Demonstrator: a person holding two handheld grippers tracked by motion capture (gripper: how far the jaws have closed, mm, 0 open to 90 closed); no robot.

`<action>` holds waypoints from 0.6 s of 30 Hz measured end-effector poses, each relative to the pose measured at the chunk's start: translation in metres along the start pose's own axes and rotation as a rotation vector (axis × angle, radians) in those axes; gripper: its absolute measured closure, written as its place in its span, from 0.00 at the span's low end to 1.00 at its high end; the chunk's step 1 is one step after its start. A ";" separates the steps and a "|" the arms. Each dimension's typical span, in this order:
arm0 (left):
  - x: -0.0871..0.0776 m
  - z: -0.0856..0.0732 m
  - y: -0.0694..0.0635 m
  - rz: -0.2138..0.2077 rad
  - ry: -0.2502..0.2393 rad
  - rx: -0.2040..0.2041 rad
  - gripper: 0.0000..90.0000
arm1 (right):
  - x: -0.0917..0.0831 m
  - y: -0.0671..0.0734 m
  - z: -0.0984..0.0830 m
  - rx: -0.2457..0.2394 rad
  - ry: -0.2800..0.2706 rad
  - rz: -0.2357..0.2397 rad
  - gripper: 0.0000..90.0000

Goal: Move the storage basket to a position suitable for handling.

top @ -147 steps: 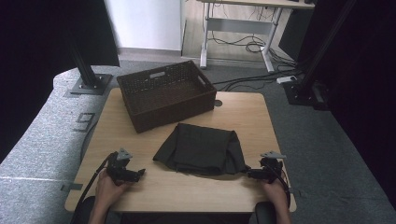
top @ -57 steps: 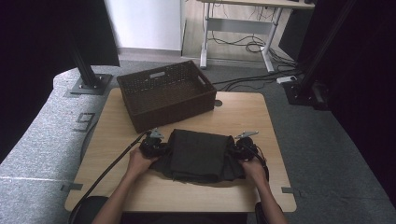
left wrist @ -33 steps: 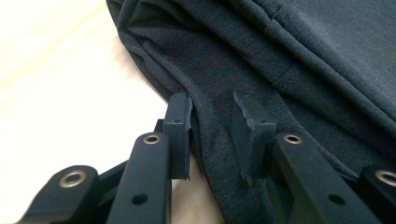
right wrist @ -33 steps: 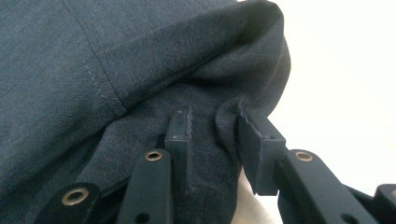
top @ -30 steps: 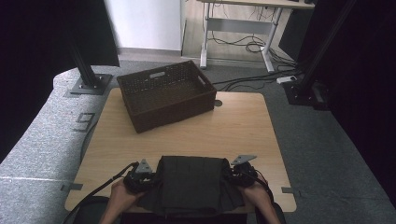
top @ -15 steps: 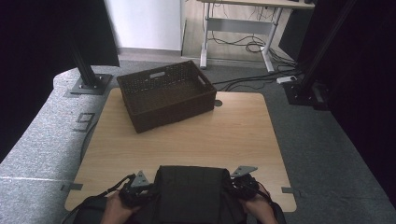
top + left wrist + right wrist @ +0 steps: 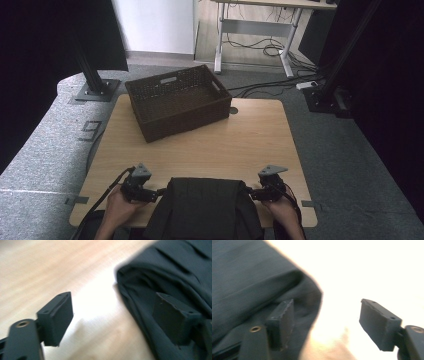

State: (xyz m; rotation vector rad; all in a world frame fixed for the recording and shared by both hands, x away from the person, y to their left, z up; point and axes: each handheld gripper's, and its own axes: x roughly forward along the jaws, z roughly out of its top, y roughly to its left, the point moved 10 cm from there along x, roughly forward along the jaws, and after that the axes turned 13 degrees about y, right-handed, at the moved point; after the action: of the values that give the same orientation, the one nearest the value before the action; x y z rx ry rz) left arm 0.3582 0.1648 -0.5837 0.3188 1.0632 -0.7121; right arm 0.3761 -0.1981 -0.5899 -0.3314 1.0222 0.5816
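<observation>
A dark folded cloth (image 7: 205, 205) lies at the table's near edge and hangs over it toward the person. My left gripper (image 7: 160, 192) is at the cloth's left side and my right gripper (image 7: 248, 192) at its right side. Both have just been opening their jaws. In the left gripper view the left gripper (image 7: 112, 312) stands open; one jaw is over bare wood, the other over the cloth (image 7: 175, 270). In the right gripper view the right gripper (image 7: 328, 315) is open too, with the cloth's (image 7: 249, 277) corner beside one jaw, not pinched.
A dark woven basket (image 7: 150, 131) sits at the far left of the wooden table (image 7: 250, 140). Bare wood lies between the basket and the cloth. Cables trail from both grippers off the near edge.
The cloth was drawn from mid-table to the near edge. In the last half second both grippers let go of its sides and lifted slightly.
</observation>
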 end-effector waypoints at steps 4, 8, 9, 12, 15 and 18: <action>-0.002 0.019 0.022 0.013 -0.006 -0.041 0.17 | 0.002 -0.017 0.006 0.048 -0.016 -0.026 0.20; -0.006 0.035 0.043 0.059 -0.010 -0.055 0.16 | 0.009 -0.030 0.009 0.092 -0.024 -0.034 0.14; -0.007 0.038 0.047 0.071 -0.011 -0.054 0.16 | 0.011 -0.033 0.009 0.104 -0.021 -0.035 0.13; -0.013 0.050 0.062 0.108 -0.015 -0.061 0.16 | 0.016 -0.038 0.007 0.110 -0.021 -0.057 0.04; -0.021 0.063 0.072 0.113 -0.039 -0.075 0.16 | 0.022 -0.042 0.002 0.115 -0.008 -0.073 0.00; -0.030 0.075 0.080 0.113 -0.058 -0.086 0.17 | 0.027 -0.046 -0.003 0.119 0.003 -0.085 0.00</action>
State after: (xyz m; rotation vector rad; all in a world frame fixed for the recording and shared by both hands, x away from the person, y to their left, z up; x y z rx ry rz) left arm 0.4543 0.1934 -0.5294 0.2804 1.0098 -0.5694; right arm 0.4119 -0.2287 -0.6153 -0.2688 1.0357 0.4417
